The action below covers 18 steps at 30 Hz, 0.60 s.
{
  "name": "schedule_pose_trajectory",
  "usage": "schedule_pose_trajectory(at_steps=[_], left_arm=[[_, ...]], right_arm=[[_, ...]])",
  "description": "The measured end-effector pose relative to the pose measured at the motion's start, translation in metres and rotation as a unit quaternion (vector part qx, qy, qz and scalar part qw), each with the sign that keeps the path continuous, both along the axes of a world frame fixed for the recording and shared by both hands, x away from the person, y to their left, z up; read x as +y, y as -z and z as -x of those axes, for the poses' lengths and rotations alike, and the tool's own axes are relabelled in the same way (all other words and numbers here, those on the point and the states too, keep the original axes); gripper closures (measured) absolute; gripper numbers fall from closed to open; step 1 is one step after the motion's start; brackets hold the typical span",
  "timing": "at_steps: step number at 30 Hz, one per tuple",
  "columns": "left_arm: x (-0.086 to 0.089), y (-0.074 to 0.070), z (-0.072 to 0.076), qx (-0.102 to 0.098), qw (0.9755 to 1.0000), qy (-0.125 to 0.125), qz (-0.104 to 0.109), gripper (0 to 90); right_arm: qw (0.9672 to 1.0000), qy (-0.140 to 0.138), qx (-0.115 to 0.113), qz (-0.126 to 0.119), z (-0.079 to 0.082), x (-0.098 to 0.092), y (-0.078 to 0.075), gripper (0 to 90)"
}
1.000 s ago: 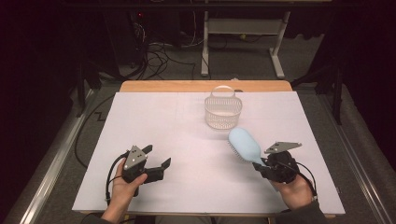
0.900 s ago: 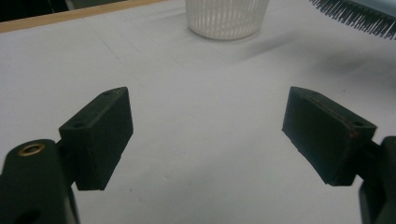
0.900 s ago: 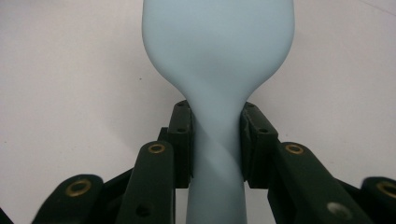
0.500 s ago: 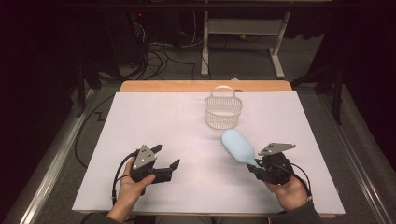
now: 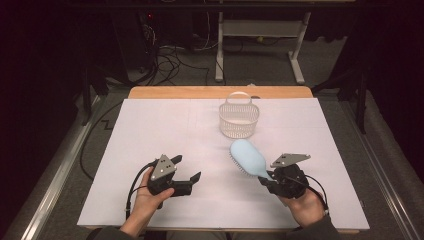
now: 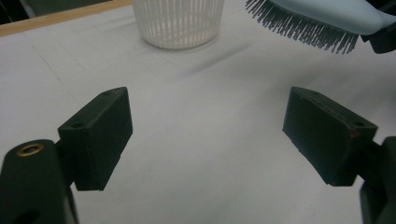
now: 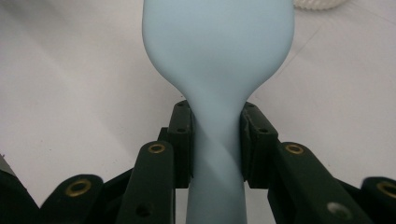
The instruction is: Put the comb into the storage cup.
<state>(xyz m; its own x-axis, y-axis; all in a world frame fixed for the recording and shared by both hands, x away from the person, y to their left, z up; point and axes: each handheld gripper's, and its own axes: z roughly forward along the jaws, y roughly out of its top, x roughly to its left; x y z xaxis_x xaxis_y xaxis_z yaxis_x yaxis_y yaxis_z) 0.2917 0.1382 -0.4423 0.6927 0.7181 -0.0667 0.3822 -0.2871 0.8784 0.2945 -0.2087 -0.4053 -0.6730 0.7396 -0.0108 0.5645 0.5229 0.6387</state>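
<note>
Right gripper (image 5: 266, 179), at five o'clock on the table, clamps the neck of a pale blue hairbrush (image 5: 248, 157), its jaws pressed flat against both sides of the handle in the right gripper view (image 7: 215, 140). The brush head juts toward eleven o'clock, off the surface, bristles angled down and leftward, with the white slatted basket (image 5: 239, 118) just beyond it at twelve. Left gripper (image 5: 186, 172), at seven o'clock, hangs with jaws spread wide and nothing between them; its own camera looks across bare paper at the basket (image 6: 176, 21) and the bristles (image 6: 303, 30) at upper right.

Trouble, if it comes, likely starts at that narrow grip. The handle is smooth and tapered, held well below the heavy head, so the brush could swivel or slide out during a quick swing toward the basket. The basket looks light and stands loose; a brush head catching its rim or arched handle could tip it or shove it toward the far edge. Bristles could also snag in the slats.

White paper (image 5: 150, 145) covers the tabletop, faintly creased, with a strip of wooden edge (image 5: 175, 92) showing along the far side. Beyond lies a dark room: grey floor, tangled cables (image 5: 170, 55) at eleven o'clock, and a white desk frame (image 5: 260, 30) at one.
</note>
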Motion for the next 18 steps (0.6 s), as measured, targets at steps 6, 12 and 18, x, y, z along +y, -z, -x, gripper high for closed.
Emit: schedule_pose_trajectory(at_steps=[6, 12, 18], left_arm=[[-0.008, -0.001, 0.000, 0.004, 0.9999, 0.009, -0.001, 16.6], [-0.014, -0.004, 0.000, 0.005, 0.9998, 0.019, 0.005, 16.6], [-0.021, -0.004, 0.000, 0.009, 0.9995, 0.030, 0.008, 16.6]], right_arm=[[0.9999, -0.014, -0.002, -0.001, 0.001, 0.009, -0.002, 70.8], [0.9996, -0.026, -0.006, -0.001, 0.001, 0.019, -0.003, 70.7], [0.9992, -0.038, -0.010, -0.003, 0.002, 0.027, -0.004, 70.7]])
